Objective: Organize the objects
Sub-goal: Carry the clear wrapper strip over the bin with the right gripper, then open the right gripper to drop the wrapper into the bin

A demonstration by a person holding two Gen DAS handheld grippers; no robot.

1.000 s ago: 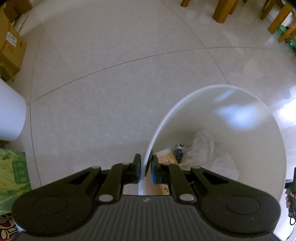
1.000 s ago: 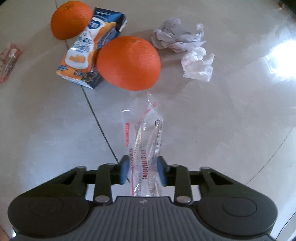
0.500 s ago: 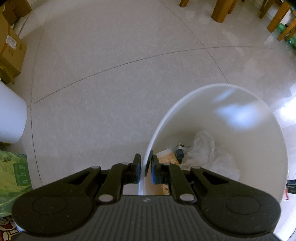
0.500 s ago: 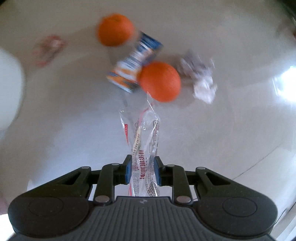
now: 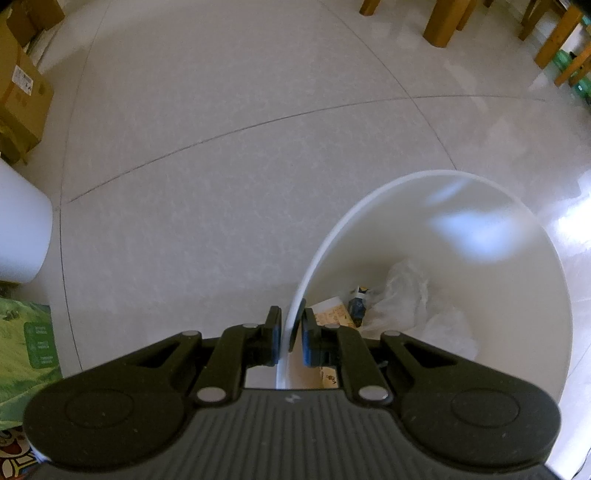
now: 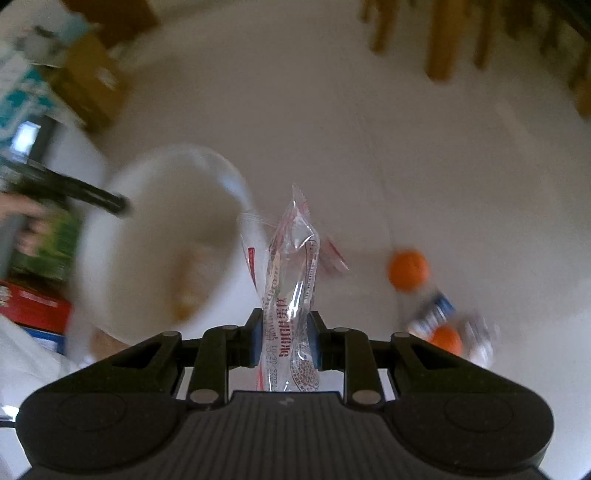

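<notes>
Plastic wrapper (image 6: 291, 295), one, clear with red print, stands clamped between the pads of my right tool (image 6: 284, 338), its crumpled top sticking up ahead of the fingers. My left tool (image 5: 290, 330) is pinched shut on the near rim of one white bin (image 5: 517, 266), one finger outside the wall and one inside.

Down in that bin I count one crumpled clear bag (image 5: 413, 306), one yellowish printed paper (image 5: 332, 314) and one small dark carton (image 5: 357, 302); more may lie under them, I cannot tell.

From the right wrist view, which is blurred, the bin sits left of the wrapper and below it, with the left tool's black arm reaching onto its rim and a hand (image 6: 26, 225) behind it. To the right on the pale tiled floor (image 5: 221, 147) lie two oranges (image 6: 408, 270), one blue carton (image 6: 436, 314) between them and something white beside the nearer orange.

Farther off I see cardboard boxes (image 5: 22, 92) at left and wooden furniture legs (image 5: 443, 22) at the far edge.
</notes>
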